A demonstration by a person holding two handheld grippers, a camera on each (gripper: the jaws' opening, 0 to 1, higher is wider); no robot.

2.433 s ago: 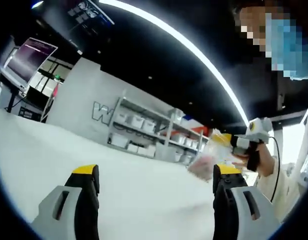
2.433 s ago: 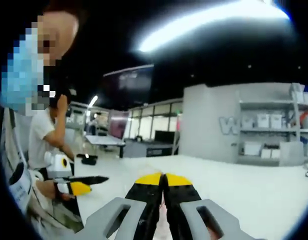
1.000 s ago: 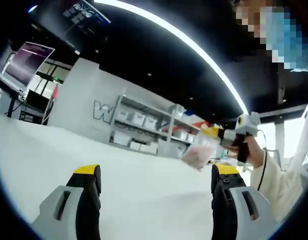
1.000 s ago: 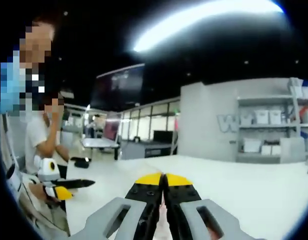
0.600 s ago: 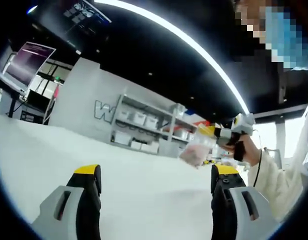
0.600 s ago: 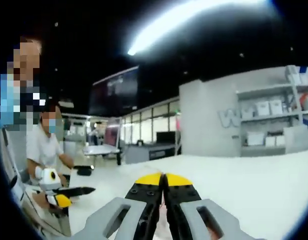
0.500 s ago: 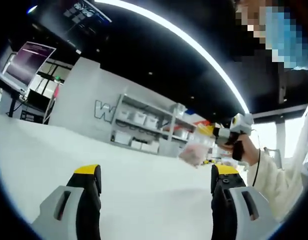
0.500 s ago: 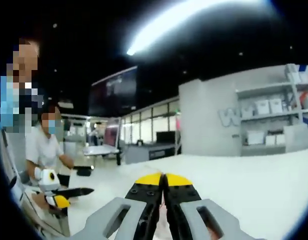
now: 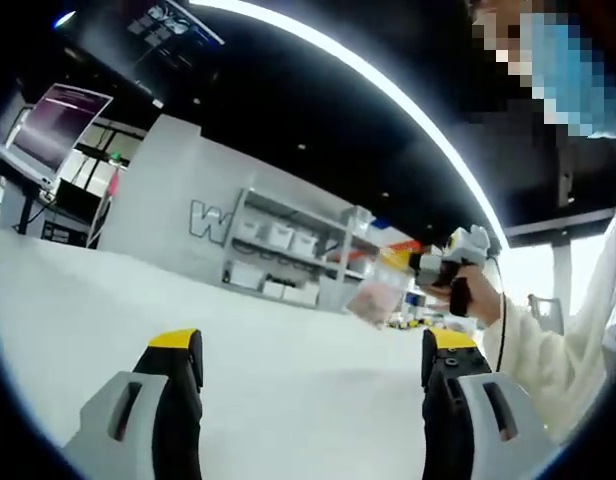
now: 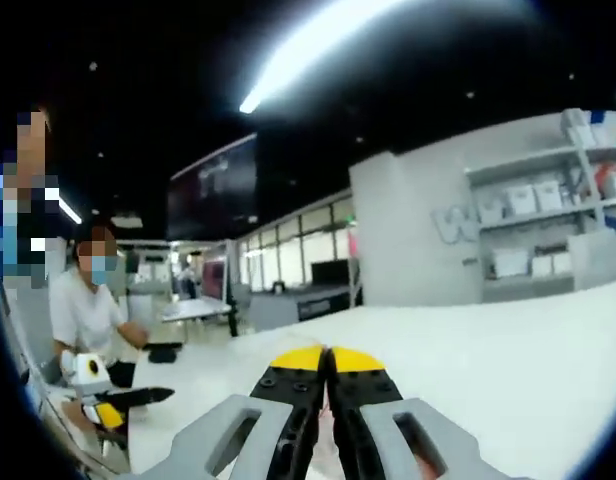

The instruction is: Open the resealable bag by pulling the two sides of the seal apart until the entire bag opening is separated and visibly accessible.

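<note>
In the left gripper view my left gripper (image 9: 313, 350) stands wide open over the white table (image 9: 108, 320), with nothing between its yellow-tipped fingers (image 9: 173, 345). Beyond its right jaw my right gripper (image 9: 400, 262) is held up in the air. It pinches the top of a clear resealable bag (image 9: 373, 297) with pinkish contents, which hangs below it. In the right gripper view my right gripper (image 10: 326, 362) is shut, and a thin pale sliver of the bag (image 10: 326, 435) shows between its jaws. The left gripper (image 10: 126, 405) appears low at the left, jaws apart.
White table (image 10: 508, 370) spreads under both grippers. Shelves with white boxes (image 9: 278, 245) stand against a grey wall behind it. A second person (image 10: 83, 305) sits at the left near another desk (image 10: 193, 305). A monitor (image 9: 53, 120) hangs at the far left.
The right gripper with the hanging bag has moved left and slightly up in the left gripper view. The right gripper view has swung, so the room and left gripper slid down and left.
</note>
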